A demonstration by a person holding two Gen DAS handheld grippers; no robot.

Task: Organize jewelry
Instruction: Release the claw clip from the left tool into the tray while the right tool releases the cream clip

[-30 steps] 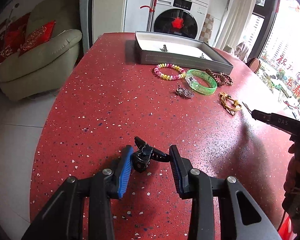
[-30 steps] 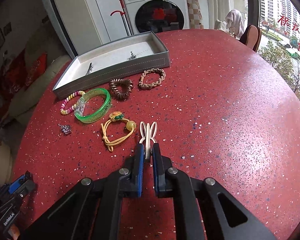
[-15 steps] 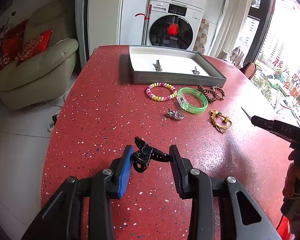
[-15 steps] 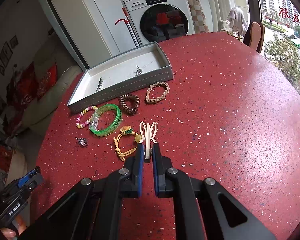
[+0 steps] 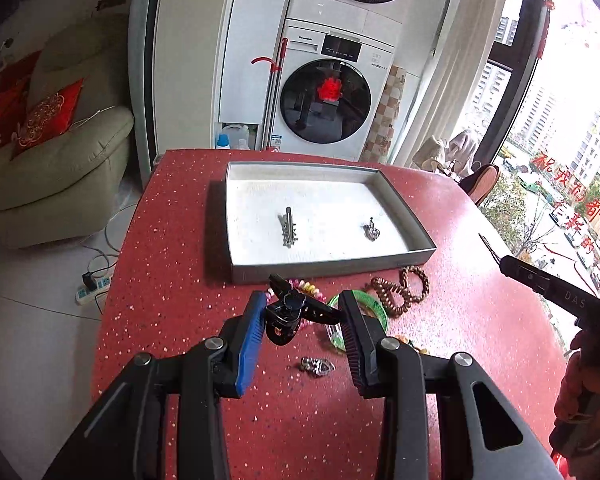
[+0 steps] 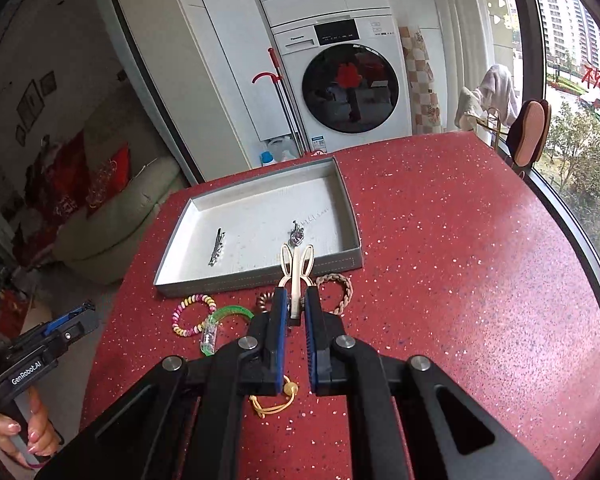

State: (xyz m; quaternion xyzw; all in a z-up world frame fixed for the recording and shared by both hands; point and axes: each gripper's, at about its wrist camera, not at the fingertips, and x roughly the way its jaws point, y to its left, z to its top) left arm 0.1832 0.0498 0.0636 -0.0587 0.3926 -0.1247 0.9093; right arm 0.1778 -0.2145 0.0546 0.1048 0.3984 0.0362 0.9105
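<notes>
My left gripper (image 5: 302, 316) is shut on a black claw hair clip (image 5: 290, 312), held above the red table. My right gripper (image 6: 296, 312) is shut on a cream rabbit-shaped hair clip (image 6: 296, 270), which hangs over the near wall of the grey tray (image 6: 260, 280). The tray (image 5: 332, 270) holds a silver hair pin (image 5: 289, 227) and a small silver charm (image 5: 372, 232). In front of it lie a colourful bead bracelet (image 6: 192, 314), a green bangle (image 6: 224, 320), a brown coil tie (image 6: 263, 302), a braided bracelet (image 6: 338, 286) and a yellow cord bracelet (image 6: 274, 400). A silver brooch (image 5: 318, 366) lies under my left gripper.
The red speckled table (image 6: 460, 280) ends at a curved edge on the left, with floor and a beige sofa (image 5: 52, 176) beyond. A washing machine (image 5: 326, 104) stands behind the table. A person's hand (image 6: 32, 432) holds the left gripper's handle.
Both grippers have risen and moved toward the tray, each carrying its clip. The tray now shows closer and more from above, and the loose jewelry lies right under the fingertips.
</notes>
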